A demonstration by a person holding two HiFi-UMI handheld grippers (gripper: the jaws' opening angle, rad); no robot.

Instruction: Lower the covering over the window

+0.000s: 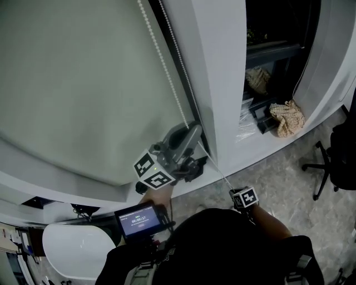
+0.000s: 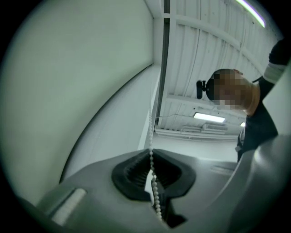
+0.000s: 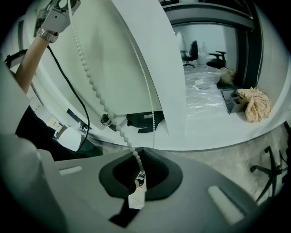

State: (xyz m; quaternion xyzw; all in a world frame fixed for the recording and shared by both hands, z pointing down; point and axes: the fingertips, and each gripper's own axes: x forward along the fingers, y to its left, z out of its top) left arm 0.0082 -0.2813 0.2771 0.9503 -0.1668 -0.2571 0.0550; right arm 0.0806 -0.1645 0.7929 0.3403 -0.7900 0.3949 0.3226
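Pale blind (image 1: 83,83) hangs low, its bead chain (image 1: 162,60) taut.

dim, cool greenish light throughout. both gripper views bulge at the edges, corners black. a ceiling lamp (image 2: 208,117) glares right of centre in the left gripper view. a small screen (image 1: 139,220) glows in the head view's dark bottom.

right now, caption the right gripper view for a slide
Right tongs shut on the bead chain, which runs up to the left tongs.
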